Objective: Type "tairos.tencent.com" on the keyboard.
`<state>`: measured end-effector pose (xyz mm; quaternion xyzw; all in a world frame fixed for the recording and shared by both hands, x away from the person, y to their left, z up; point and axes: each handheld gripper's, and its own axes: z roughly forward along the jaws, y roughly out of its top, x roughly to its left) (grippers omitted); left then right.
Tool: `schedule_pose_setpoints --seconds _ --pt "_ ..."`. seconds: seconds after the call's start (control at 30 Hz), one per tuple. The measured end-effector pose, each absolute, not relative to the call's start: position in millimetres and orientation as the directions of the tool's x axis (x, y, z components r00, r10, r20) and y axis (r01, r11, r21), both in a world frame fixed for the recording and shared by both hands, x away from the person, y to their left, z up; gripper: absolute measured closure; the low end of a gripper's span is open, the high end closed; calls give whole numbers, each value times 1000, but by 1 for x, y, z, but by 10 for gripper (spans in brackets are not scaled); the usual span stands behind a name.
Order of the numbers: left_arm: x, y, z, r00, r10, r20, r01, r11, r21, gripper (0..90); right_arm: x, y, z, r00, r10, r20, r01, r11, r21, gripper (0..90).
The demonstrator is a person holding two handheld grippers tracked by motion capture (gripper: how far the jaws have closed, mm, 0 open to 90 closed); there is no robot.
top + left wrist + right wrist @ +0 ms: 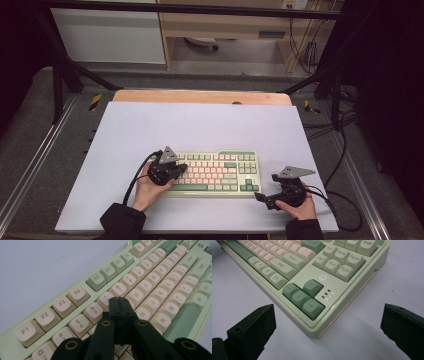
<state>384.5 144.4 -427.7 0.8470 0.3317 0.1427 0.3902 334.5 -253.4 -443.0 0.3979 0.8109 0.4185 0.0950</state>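
Pressing tool: left gripper (119,300) was clenched, its 2 jaws flat together with nothing between them, so the closed tip served as a single poking point.
Tip position: it hung over the middle letter rows of the keyboard (150,287), near the Y key (130,305) and the H key (143,312); whether it touched a cap could not be told, since the tip hid the key beneath it.
Left hand: in the high view the left gripper (176,169) sat over the keyboard's left half.
Other tool: right gripper (328,326) was released, jaws spread wide and empty, standing off the near right corner of the keyboard beside the arrow keys (303,298).
Right hand: in the high view the right gripper (264,199) rested on the table (200,125), just beside the keyboard's right end, apart from it.
Task's thing: the keyboard (216,173) lay flat toward the near side of the table, square to its edge.
Progress: judged from this, key-pressing looked underway. No sign showed which keys were already struck, and the right gripper seemed to wait.
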Motion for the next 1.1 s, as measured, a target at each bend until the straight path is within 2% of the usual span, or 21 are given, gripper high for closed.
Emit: schedule_pose_setpoints --seconds 0.4,1.1 --pt "381 149 -424 741 671 -24 446 -465 764 897 335 -253 -443 -666 724 180 567 335 753 4" --pt "366 181 -414 734 679 -24 442 -450 776 896 335 -253 -444 -666 724 179 566 334 754 4"
